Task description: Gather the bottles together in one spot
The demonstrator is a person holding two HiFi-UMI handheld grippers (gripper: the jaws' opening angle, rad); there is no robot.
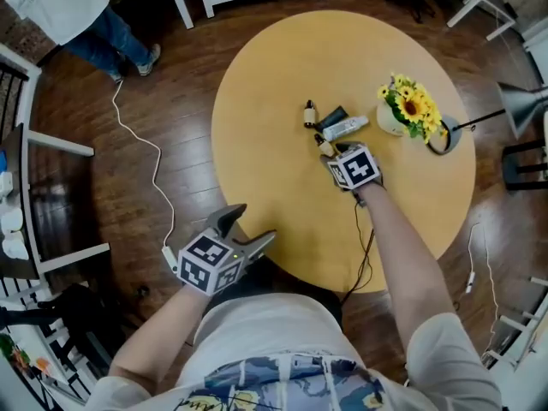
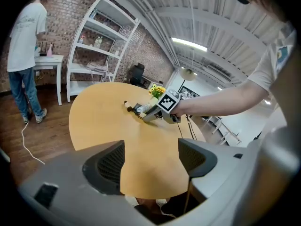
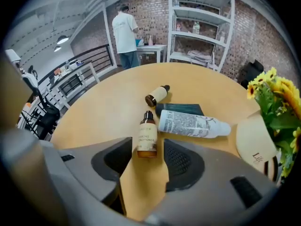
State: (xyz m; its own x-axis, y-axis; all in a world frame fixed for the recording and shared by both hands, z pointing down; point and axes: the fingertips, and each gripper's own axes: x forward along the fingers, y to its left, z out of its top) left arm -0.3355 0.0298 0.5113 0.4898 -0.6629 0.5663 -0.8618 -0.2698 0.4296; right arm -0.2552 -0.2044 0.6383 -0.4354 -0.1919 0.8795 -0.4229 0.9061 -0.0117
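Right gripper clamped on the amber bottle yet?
No, the right gripper's jaws stand apart, with gaps either side of the amber bottle.

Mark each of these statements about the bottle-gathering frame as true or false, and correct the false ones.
1. The left gripper is open with nothing between its jaws. True.
2. The white bottle stands upright on the table. False: it lies on its side, against the dark green bottle.
3. A small amber bottle sits at the tips of the right gripper, whose jaws are apart and wider than the bottle. True.
4. The vase of sunflowers stands to the left of the bottles in the head view. False: it stands to their right, near the table's right edge.
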